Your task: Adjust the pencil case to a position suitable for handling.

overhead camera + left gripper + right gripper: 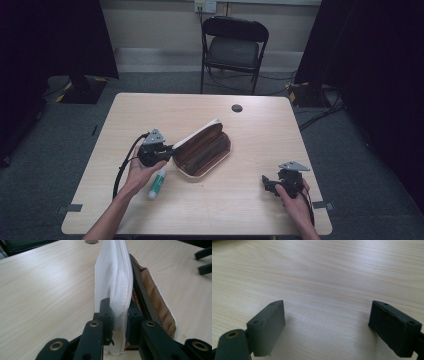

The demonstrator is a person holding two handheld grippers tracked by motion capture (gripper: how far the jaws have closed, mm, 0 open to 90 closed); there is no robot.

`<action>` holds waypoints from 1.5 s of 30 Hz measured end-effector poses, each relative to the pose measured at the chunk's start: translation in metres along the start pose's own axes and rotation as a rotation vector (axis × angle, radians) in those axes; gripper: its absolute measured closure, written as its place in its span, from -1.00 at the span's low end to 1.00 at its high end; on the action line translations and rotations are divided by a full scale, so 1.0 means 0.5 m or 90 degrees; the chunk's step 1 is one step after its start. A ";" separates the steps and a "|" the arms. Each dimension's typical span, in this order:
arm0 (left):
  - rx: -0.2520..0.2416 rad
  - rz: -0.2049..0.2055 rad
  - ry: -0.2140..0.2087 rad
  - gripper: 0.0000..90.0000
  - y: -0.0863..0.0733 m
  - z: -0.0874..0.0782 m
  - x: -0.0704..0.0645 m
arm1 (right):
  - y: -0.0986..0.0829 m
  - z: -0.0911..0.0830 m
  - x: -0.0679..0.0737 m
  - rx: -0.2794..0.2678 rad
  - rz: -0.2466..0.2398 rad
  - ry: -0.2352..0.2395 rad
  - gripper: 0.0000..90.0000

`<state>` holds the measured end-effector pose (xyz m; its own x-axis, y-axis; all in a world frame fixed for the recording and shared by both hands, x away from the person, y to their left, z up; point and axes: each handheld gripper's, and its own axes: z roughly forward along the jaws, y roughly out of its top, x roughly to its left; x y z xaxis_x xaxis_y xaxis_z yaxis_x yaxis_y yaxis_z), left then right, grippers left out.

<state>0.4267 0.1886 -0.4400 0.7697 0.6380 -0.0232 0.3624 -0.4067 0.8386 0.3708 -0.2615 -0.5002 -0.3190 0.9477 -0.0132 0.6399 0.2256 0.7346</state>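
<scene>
1. a light wooden table (pixel 250 200) fills the middle of the high view, with a black folding chair (pixel 234 47) beyond its far edge at the top.
2. an open pouch (pixel 202 149), white outside and brown inside, lies at the centre of the table, running from lower left to upper right.
3. the left gripper (pixel 169 149) sits left of centre, touching the pouch's near left end; in the left gripper view the left gripper (pixel 119 322) has its jaws closed tight on the raised white flap (pixel 113 277), which stands upright up the middle of the frame.
4. a small white and green tube (pixel 157 183) lies just below the left hand (pixel 142 170).
5. the right gripper (pixel 269 185) rests at the lower right of the table, well apart from the pouch; in its own view the right gripper (pixel 327 326) has its jaws spread wide over bare wood, gripping nothing.
</scene>
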 end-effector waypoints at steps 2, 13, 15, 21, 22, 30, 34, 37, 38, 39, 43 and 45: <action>-0.004 0.010 -0.021 0.76 -0.002 -0.001 -0.010 | 0.000 0.000 0.000 0.000 0.001 0.000 -0.73; -0.007 0.042 -0.115 0.75 -0.025 -0.040 -0.063 | 0.000 0.000 0.000 0.000 0.000 0.000 -0.73; -0.005 0.046 -0.125 0.75 -0.029 -0.045 -0.064 | 0.000 0.000 0.000 0.000 0.000 0.000 -0.73; -0.009 0.027 -0.123 0.67 -0.037 -0.043 -0.051 | 0.000 0.000 0.000 0.000 0.001 0.000 -0.73; -0.017 0.023 -0.119 0.63 -0.037 -0.043 -0.050 | 0.000 0.000 0.000 0.000 0.000 0.000 -0.73; 0.004 0.000 -0.063 0.22 -0.046 -0.057 -0.038 | -0.001 -0.001 0.001 0.000 -0.002 0.003 -0.73; 0.015 -0.012 -0.031 0.17 -0.052 -0.054 -0.031 | -0.001 -0.001 0.001 0.000 -0.003 0.003 -0.73; 0.022 -0.013 -0.023 0.21 -0.055 -0.050 -0.026 | -0.001 -0.001 0.001 0.000 -0.003 0.003 -0.73; 0.025 -0.008 -0.011 0.24 -0.054 -0.050 -0.025 | -0.001 -0.001 0.001 0.000 -0.002 0.003 -0.73; 0.019 -0.010 -0.015 0.25 -0.055 -0.049 -0.023 | -0.001 -0.001 0.001 0.000 -0.002 0.003 -0.73; 0.022 -0.005 -0.036 0.50 -0.053 -0.048 -0.033 | -0.001 -0.001 0.001 0.000 -0.002 0.003 -0.73; 0.020 0.013 -0.032 0.61 -0.047 -0.046 -0.038 | -0.001 -0.001 0.001 0.000 -0.002 0.003 -0.73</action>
<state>0.3913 0.2010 -0.4468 0.8023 0.5959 -0.0348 0.3626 -0.4403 0.8214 0.3702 -0.2613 -0.5002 -0.3246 0.9458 -0.0130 0.6386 0.2293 0.7346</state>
